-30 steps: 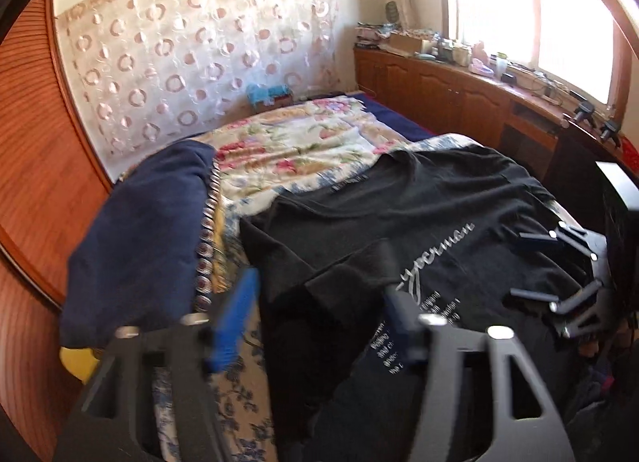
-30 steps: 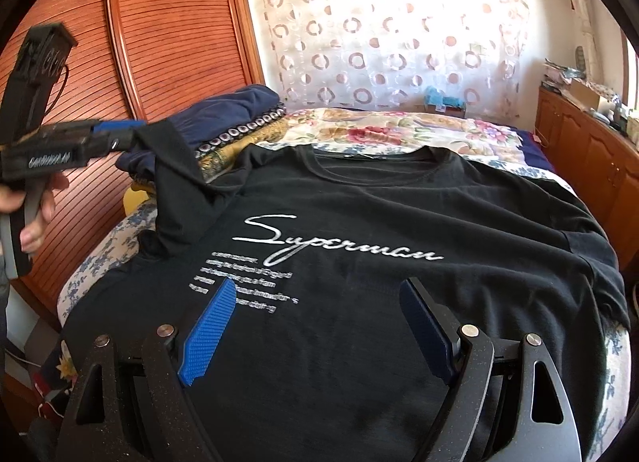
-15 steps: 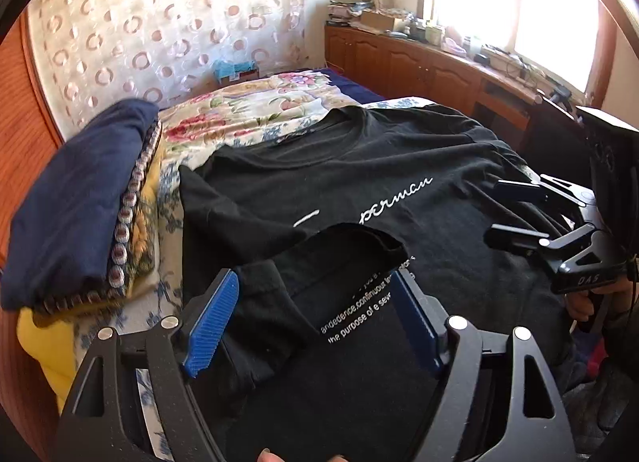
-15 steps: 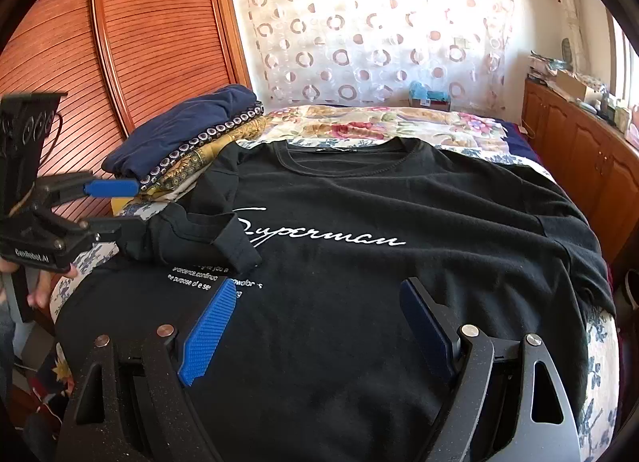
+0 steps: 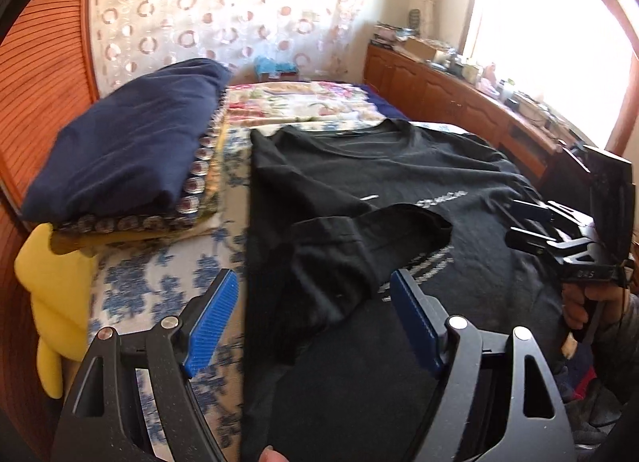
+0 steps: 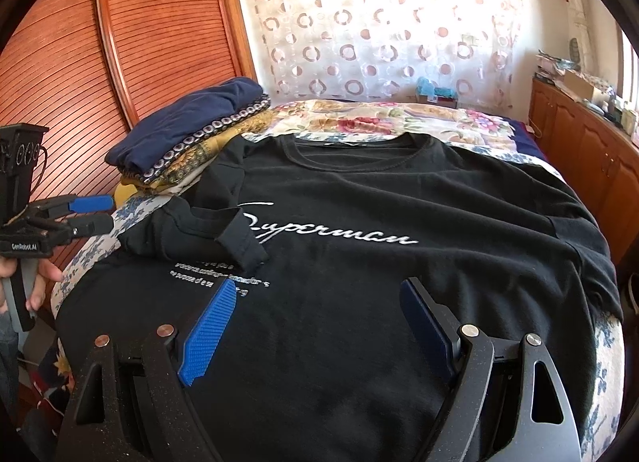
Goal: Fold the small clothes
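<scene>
Both grippers' fingers are spread wide, holding nothing: left gripper (image 5: 313, 320), right gripper (image 6: 315, 326). Just beyond the fingers, the black T-shirt (image 6: 379, 262) lies on the floral bed (image 5: 159, 294), one sleeve (image 6: 199, 230) folded inward. Farther left, stacked folded clothes (image 6: 187, 134); beyond, a circle-patterned curtain (image 6: 379, 22).

A T-shirt (image 6: 359, 262) is spread flat across the bed (image 6: 399, 118), collar toward the far curtain (image 6: 379, 22). Its left sleeve (image 6: 207, 230) is laid inward over the chest. A stack of folded clothes (image 6: 187, 138) is placed on the bed to the left, beside the wardrobe doors (image 6: 120, 54). Cabinets (image 6: 591, 158) are ranged along the right of the bed.
</scene>
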